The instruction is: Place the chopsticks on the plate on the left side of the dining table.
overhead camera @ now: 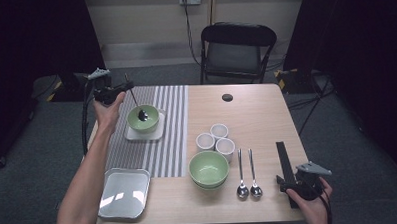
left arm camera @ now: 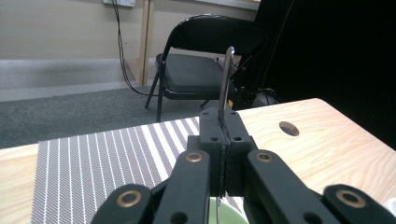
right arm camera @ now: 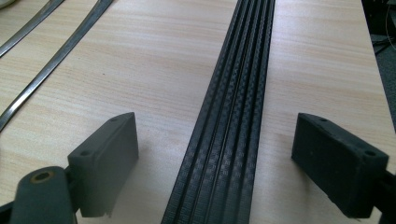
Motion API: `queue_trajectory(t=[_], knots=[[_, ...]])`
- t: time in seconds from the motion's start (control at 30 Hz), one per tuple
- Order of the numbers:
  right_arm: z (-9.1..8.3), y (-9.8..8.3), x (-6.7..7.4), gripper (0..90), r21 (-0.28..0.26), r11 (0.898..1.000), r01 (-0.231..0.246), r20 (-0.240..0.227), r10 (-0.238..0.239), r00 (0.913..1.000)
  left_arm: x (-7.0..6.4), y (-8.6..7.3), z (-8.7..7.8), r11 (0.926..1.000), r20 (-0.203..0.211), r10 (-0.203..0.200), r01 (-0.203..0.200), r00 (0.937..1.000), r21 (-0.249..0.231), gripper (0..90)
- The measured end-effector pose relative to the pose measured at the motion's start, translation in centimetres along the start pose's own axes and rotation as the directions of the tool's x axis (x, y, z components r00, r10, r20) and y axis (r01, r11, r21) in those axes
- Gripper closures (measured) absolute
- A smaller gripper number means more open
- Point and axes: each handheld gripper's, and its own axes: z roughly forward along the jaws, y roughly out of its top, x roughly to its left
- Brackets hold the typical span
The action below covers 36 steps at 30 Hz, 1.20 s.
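The spoon [overhead camera: 136, 105] hangs slanted from the left gripper [overhead camera: 116, 90], its thin metal handle pinched between the two black jaws, which are closed tight on it, and its rounded bowl end dipping into the green bowl [overhead camera: 143, 119]. In the left gripper view the handle [left arm camera: 226, 79] rises as a slim, shiny strip straight out of the seam between the jaws. That green bowl is round and glossy and sits on a small white square plate [overhead camera: 156, 134], which rests on a grey-and-white striped woven mat [overhead camera: 173, 128]. The left forearm stretches up past the bowl's left side, hand cocked toward it. Well right of the bowl, the right gripper [right arm camera: 229, 168] rests low on the pale wooden table [overhead camera: 256, 110], jaws spread wide either side of a ribbed black strip [right arm camera: 233, 121], gripping nothing.
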Motion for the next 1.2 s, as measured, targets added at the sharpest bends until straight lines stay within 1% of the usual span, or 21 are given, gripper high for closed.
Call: queue_trajectory(t=[0.03,0.07,0.17,0.23,0.27,0.3,0.33,0.4,0.43,0.47,0.5,0.6,0.73,0.77,0.9,0.97,1.0,1.03,1.07,1.13,1.2], knots=[[0.0,0.0,0.0,13.7,0.000,1.000,0.000,0.000,0.000,1.0000,0.0,-0.1,0.2,1.0000,-0.009,0.005,-0.005,0.9999,0.006,89.7],[0.0,0.0,0.0,13.7,0.000,1.000,0.000,0.000,0.000,1.0000,0.0,-0.3,0.3,1.0000,-0.007,0.002,-0.002,1.0000,0.006,89.6],[0.0,0.0,0.0,13.8,0.000,1.000,0.000,0.000,0.000,1.0000,0.1,-0.8,0.6,1.0000,-0.024,-0.003,0.004,0.9997,0.007,89.4],[0.0,0.0,0.0,13.8,0.000,1.000,-0.001,0.000,0.001,1.0000,0.1,-1.3,0.7,1.0000,-0.049,-0.001,0.001,0.9988,0.006,89.4],[0.0,0.0,0.0,13.8,0.000,1.000,0.000,0.000,0.000,1.0000,0.2,-1.6,0.9,0.9998,-0.035,-0.017,0.018,0.9992,0.008,89.1],[0.0,0.0,0.0,13.8,0.000,1.000,0.000,0.001,0.000,1.0000,0.2,-1.9,1.1,0.9997,-0.032,-0.016,0.017,0.9994,0.017,88.9],[0.0,0.0,0.0,13.8,0.000,1.000,-0.001,0.001,0.001,1.0000,0.1,-2.2,1.2,0.9996,-0.042,0.000,0.001,0.9991,0.029,89.4],[0.0,0.0,0.0,13.8,0.000,1.000,-0.001,0.001,0.001,1.0000,0.1,-2.7,1.4,0.9995,-0.028,-0.012,0.013,0.9995,0.029,88.6],[0.0,0.0,0.0,13.8,0.000,1.000,-0.001,0.000,0.001,1.0000,0.1,-2.9,1.5,0.9990,-0.025,-0.013,0.014,0.9996,0.042,88.3],[0.0,0.0,0.0,13.8,0.000,1.000,-0.001,0.000,0.001,1.0000,0.0,-3.0,1.6,0.9987,-0.026,-0.009,0.010,0.9996,0.049,88.7],[0.0,0.0,0.0,13.8,0.000,1.000,-0.001,0.000,0.001,1.0000,-0.2,-3.2,1.7,0.9984,-0.026,0.011,-0.010,0.9996,0.056,88.9],[0.0,0.0,0.0,13.8,0.000,1.000,-0.001,0.001,0.001,1.0000,-0.5,-3.7,2.0,0.9975,-0.025,0.018,-0.016,0.9995,0.069,89.0],[0.0,0.0,0.0,13.8,0.000,1.000,-0.001,0.001,0.001,1.0000,-0.3,-4.3,1.8,0.9972,-0.021,0.013,-0.011,0.9997,0.074,88.7],[0.0,0.0,0.0,13.8,0.000,1.000,-0.001,0.001,0.001,1.0000,-0.3,-4.3,1.7,0.9966,-0.019,0.012,-0.011,0.9997,0.082,88.7],[0.0,0.0,0.0,13.8,0.000,1.000,-0.001,0.000,0.001,1.0000,-0.3,-4.1,1.2,0.9971,-0.013,0.020,-0.019,0.9997,0.073,86.4],[0.0,0.0,0.0,13.8,0.000,1.000,-0.001,0.000,0.001,1.0000,-0.5,-4.1,1.0,0.9950,-0.044,0.064,-0.060,0.9970,0.080,84.1],[0.0,0.0,0.0,13.8,0.000,1.000,-0.001,0.000,0.001,1.0000,-0.4,-4.1,1.0,0.9949,-0.031,0.061,-0.058,0.9977,0.083,83.4],[0.0,0.0,0.0,13.8,0.000,1.000,-0.001,0.000,0.001,1.0000,-0.3,-4.1,0.9,0.9957,-0.021,0.042,-0.040,0.9989,0.083,82.6],[0.0,0.0,0.0,13.7,0.000,1.000,-0.001,0.000,0.001,1.0000,-0.2,-4.2,0.8,0.9964,-0.035,0.047,-0.045,0.9983,0.072,82.0],[0.0,0.0,0.0,13.8,0.000,1.000,-0.001,0.000,0.001,1.0000,0.3,-4.5,0.5,0.9967,-0.031,0.035,-0.033,0.9989,0.074,80.1],[0.0,0.0,0.0,13.8,0.000,1.000,-0.001,0.000,0.001,1.0000,0.6,-4.8,0.2,0.9965,-0.039,0.036,-0.033,0.9986,0.077,76.1]])
